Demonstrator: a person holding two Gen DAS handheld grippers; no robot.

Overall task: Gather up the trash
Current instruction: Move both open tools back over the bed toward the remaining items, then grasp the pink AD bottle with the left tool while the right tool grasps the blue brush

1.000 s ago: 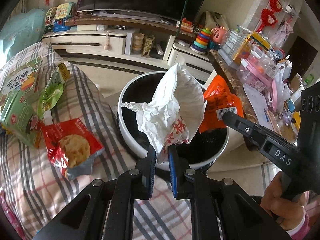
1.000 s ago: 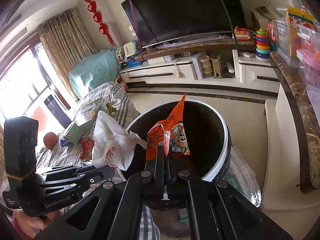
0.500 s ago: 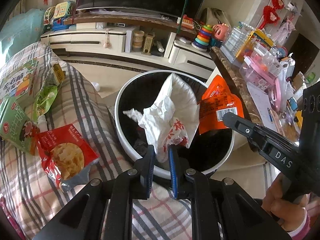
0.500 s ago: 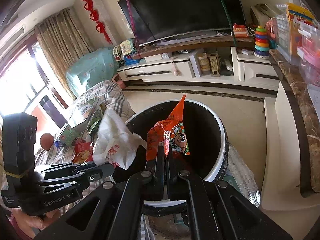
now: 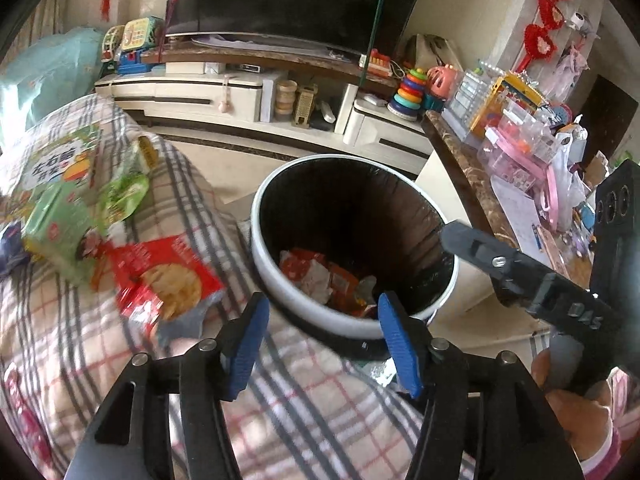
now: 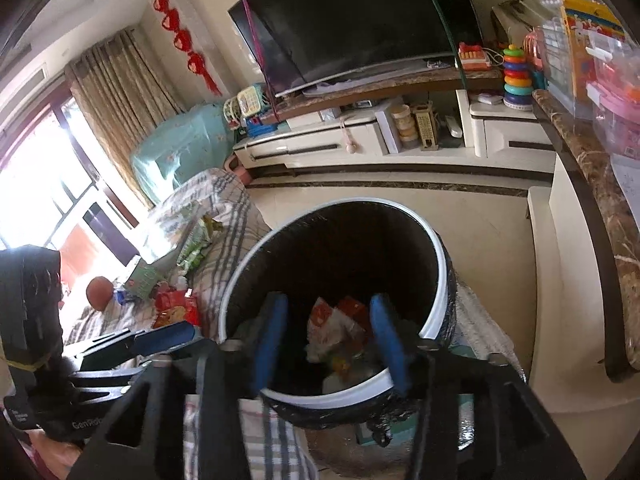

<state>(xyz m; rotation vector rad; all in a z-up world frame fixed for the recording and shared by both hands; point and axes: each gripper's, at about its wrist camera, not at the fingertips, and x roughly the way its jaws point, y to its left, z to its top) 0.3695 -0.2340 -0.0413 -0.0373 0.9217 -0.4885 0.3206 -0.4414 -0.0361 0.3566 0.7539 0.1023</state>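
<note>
Trash (image 5: 320, 276) is seen lying at the bottom of the bin (image 5: 280, 280), a crumpled mix of white, red and orange wrappers (also visible in the right wrist view (image 6: 340, 328)). Left gripper (image 5: 320, 340) is held just short of the bin's near rim, above the plaid blanket (image 5: 300, 420); its jaws have just been opening and are spread, nothing between them. Right gripper (image 6: 332, 336) is held over the bin's near rim, jaws likewise just opened, spread and empty, the bin mouth seen between the blue pads.

Bin rim is white, liner black; the blanket edge is butted against the bin's left side. More wrappers are left on the blanket: a red snack packet (image 5: 168, 276) near the bin, green packets (image 5: 64, 224) further left.

On the far right a dark stone counter edge (image 6: 592, 208) is run close beside the bin, crowded with plastic boxes. Beyond the bin an open strip of pale floor (image 6: 460, 208) is seen, then the TV cabinet (image 6: 360, 144) and TV (image 6: 360, 20).
</note>
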